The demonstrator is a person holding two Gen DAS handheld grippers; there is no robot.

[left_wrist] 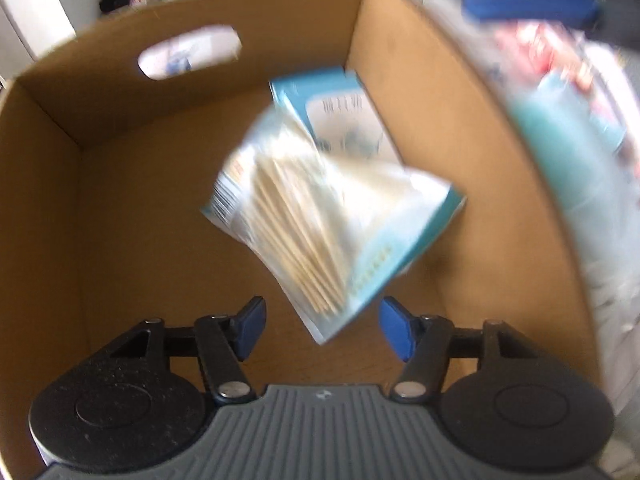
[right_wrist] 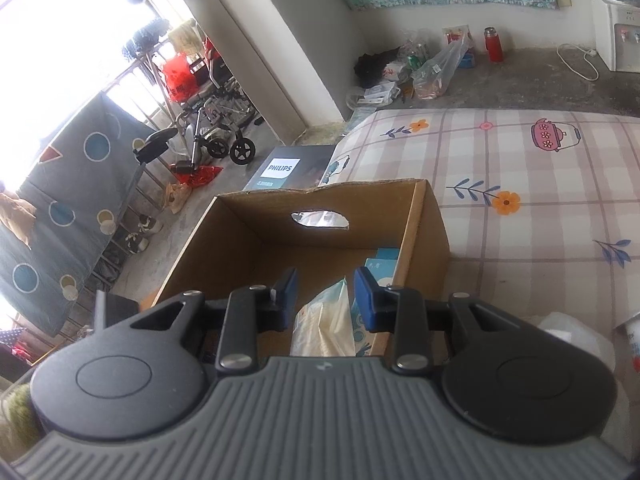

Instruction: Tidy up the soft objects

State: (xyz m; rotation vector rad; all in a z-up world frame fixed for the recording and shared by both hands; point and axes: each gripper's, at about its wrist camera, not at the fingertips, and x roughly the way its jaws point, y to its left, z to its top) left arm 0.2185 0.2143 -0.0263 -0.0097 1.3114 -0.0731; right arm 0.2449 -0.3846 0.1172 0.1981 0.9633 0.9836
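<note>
An open cardboard box [left_wrist: 132,184] fills the left wrist view, seen from above. A soft tissue pack [left_wrist: 320,208], pale blue with beige sheets showing, is blurred in the air inside the box, tilted. Its lower corner lies between the blue pads of my left gripper [left_wrist: 324,322], which stands open and clear of it. A second blue pack [left_wrist: 344,116] lies against the box's right wall. In the right wrist view my right gripper [right_wrist: 325,292] hovers over the box [right_wrist: 260,220] with its jaws apart and holding nothing. The tissue pack [right_wrist: 324,320] shows below through the gap.
The box sits at the edge of a bed with a plaid flowered sheet [right_wrist: 520,184]. A dark Philips carton [right_wrist: 284,170], a wheelchair [right_wrist: 216,120] and floor clutter [right_wrist: 420,68] lie beyond. A white plastic bag [right_wrist: 568,328] rests on the bed at right.
</note>
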